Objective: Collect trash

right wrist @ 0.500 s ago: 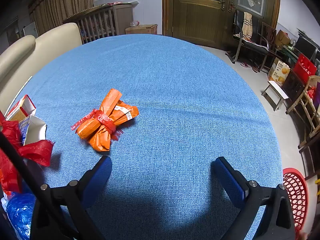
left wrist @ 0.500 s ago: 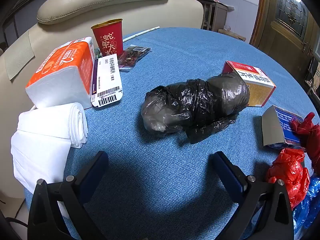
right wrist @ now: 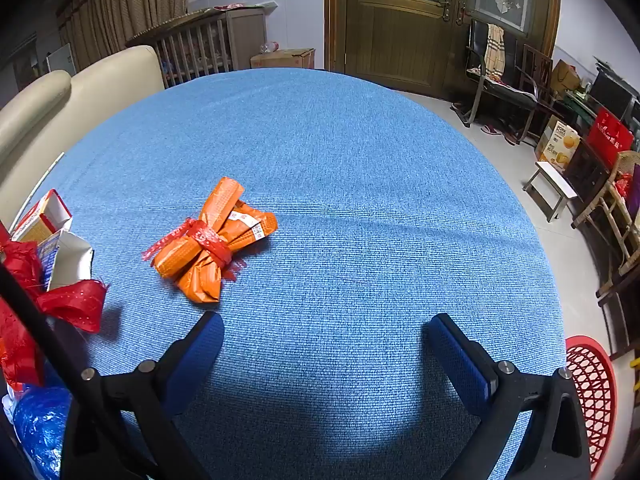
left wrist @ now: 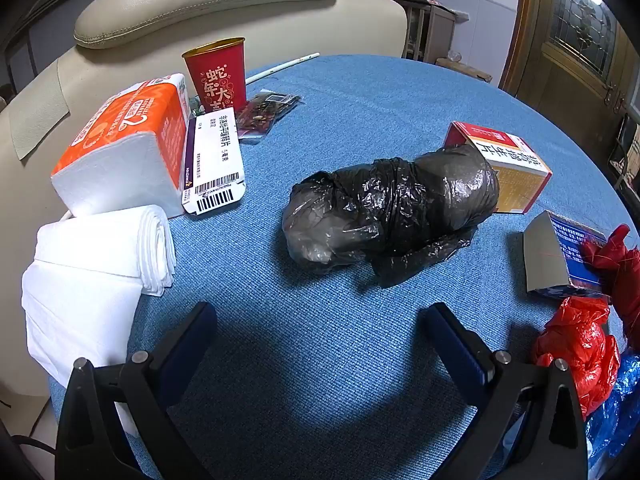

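Observation:
A tied black plastic bag lies in the middle of the blue table, just ahead of my left gripper, which is open and empty. Around it lie a red-and-yellow carton, a blue-and-grey carton, a crumpled red bag, a white medicine box and a dark wrapper. My right gripper is open and empty. An orange bundle tied with red ribbon lies ahead of it to the left.
A red paper cup, an orange tissue pack and folded white tissues stand at the table's left. A beige sofa is behind. A red basket stands on the floor beside the table's right edge.

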Available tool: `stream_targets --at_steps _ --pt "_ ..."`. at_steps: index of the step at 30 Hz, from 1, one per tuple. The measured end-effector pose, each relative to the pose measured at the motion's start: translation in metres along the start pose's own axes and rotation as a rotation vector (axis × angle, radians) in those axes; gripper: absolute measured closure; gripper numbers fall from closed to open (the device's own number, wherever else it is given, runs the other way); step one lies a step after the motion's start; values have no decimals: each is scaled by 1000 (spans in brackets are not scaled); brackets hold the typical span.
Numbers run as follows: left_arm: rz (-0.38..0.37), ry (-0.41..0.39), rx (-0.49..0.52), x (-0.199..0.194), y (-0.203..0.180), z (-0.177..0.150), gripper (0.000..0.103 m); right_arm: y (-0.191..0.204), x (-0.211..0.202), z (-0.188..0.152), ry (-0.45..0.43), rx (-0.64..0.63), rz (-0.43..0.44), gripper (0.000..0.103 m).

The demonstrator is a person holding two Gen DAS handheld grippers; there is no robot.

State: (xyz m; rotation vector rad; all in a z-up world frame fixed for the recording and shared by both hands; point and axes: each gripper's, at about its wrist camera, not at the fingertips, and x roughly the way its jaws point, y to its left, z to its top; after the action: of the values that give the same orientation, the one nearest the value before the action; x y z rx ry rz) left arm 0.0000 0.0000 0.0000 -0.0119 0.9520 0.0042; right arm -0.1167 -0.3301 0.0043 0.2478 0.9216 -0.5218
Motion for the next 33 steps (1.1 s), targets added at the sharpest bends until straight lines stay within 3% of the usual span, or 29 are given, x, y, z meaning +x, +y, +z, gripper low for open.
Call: stream_targets --at_steps 15,18,21,27,33 --pt "-16 1 21 0 -1 1 0 1 0 1 1 2 -2 0" --pt "-24 6 33 -5 -2 -1 0 1 0 1 2 -6 4 0" --pt "-25 -37 41 -28 0 -4 0 -1 -7 -1 10 -2 -5 0" --pt "-73 -136 20 -85 10 -8 0 -13 -60 -8 -128 -16 -35 0" --pt "-108 -196 33 -126 9 -24 0 -19 -133 -16 -258 -22 19 0"
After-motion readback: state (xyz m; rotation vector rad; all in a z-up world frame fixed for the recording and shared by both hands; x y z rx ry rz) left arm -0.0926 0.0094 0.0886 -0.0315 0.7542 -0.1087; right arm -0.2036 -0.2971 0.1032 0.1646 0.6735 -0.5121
